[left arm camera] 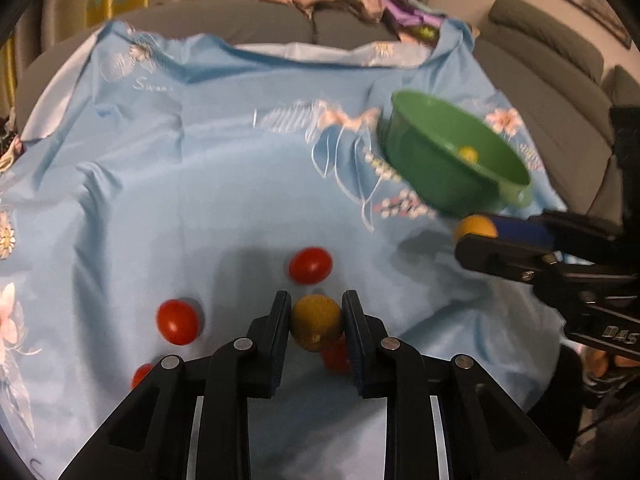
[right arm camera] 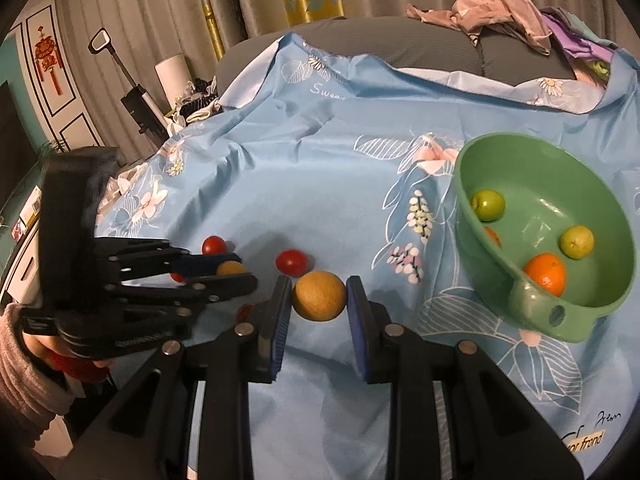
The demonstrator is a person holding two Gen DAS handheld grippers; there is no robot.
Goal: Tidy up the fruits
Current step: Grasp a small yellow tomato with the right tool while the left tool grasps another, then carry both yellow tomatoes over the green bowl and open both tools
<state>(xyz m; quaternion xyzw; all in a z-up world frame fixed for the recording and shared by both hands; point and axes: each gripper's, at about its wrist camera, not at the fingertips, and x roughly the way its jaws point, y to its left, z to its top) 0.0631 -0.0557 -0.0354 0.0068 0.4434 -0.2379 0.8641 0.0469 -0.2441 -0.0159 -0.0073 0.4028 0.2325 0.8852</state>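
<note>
My left gripper (left arm camera: 316, 312) is shut on a yellow-brown round fruit (left arm camera: 316, 322) above the blue floral cloth (left arm camera: 200, 184). My right gripper (right arm camera: 319, 300) is shut on a second yellow-brown fruit (right arm camera: 319, 295). Each gripper also shows in the other's view, the right one (left arm camera: 476, 236) and the left one (right arm camera: 236, 268), each with its fruit between the fingers. A green bowl (right arm camera: 600, 312) at the right holds two green fruits (right arm camera: 487, 205), (right arm camera: 577, 241) and an orange (right arm camera: 546, 273). Red tomatoes (left arm camera: 310, 265), (left arm camera: 178, 321) lie on the cloth near the left gripper.
More red tomatoes (right arm camera: 292, 262), (right arm camera: 214, 245) lie left of centre. A grey sofa (left arm camera: 560, 92) stands at the right, with crumpled clothes (right arm camera: 500, 4) piled behind the cloth. Curtains (right arm camera: 160, 12) hang at the back. A vacuum (right arm camera: 136, 100) stands at far left.
</note>
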